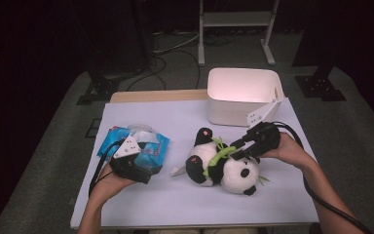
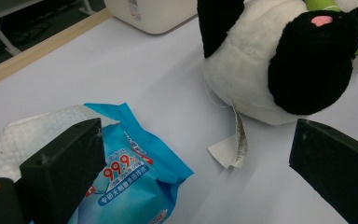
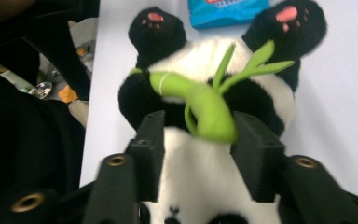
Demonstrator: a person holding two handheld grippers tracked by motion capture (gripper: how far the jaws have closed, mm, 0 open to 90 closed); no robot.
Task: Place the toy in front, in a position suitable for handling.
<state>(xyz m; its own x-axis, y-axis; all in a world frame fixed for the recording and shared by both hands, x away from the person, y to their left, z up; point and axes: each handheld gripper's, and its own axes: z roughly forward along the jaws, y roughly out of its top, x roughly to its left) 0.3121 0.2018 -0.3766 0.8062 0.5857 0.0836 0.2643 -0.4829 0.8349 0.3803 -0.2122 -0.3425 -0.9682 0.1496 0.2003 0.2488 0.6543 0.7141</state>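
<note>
Table (image 1: 175,204) pale lilac (dark room around); panda (image 1: 224,165) lying on it.

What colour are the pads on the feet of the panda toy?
Pink, on black feet of the panda toy; the right gripper view shows them best.

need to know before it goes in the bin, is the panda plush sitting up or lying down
Lying down. The panda plush rests on its back on the table, pink-padded paws and green bamboo sprig facing up, beside the white bin.
</note>
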